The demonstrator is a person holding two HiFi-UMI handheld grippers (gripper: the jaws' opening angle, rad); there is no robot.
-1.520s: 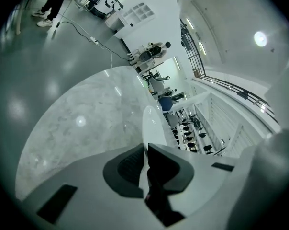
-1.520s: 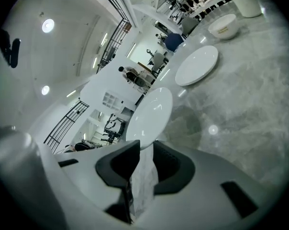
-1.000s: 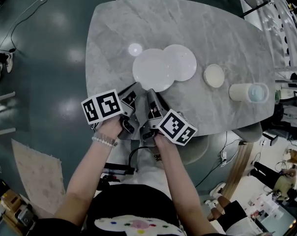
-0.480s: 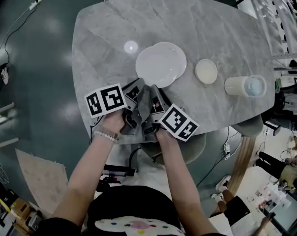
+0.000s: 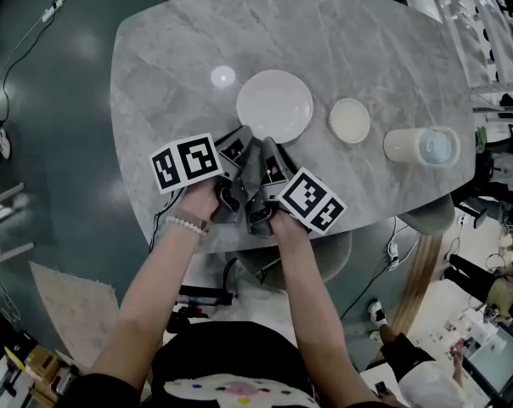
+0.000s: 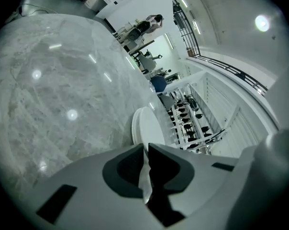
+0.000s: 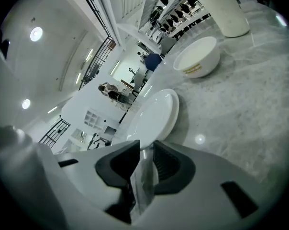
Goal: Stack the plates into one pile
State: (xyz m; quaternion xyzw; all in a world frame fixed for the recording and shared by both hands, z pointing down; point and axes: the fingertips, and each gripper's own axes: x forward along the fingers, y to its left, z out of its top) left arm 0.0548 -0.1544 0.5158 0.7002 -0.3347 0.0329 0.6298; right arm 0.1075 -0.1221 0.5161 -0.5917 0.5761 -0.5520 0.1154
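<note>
Two white plates (image 5: 274,105) lie as one pile on the grey marble table (image 5: 367,41). My left gripper (image 5: 246,143) and right gripper (image 5: 269,145) sit side by side at the pile's near rim. In the left gripper view the plates (image 6: 145,124) show two stacked rims. The upper rim runs into the narrow gap of the left gripper (image 6: 145,147), whose jaws are shut on it. In the right gripper view the plates (image 7: 156,113) reach between the jaws of the right gripper (image 7: 145,150), which is shut on the rim too.
A small cream bowl (image 5: 350,120) (image 7: 197,56) stands just right of the pile. Beyond it a pale cup (image 5: 422,145) lies on its side near the table's right edge. The near table edge runs just under my hands.
A second ago the two plates overlapped side by side. Both grippers have carried the nearer plate to the right over the other, so only one round pile shows now.
</note>
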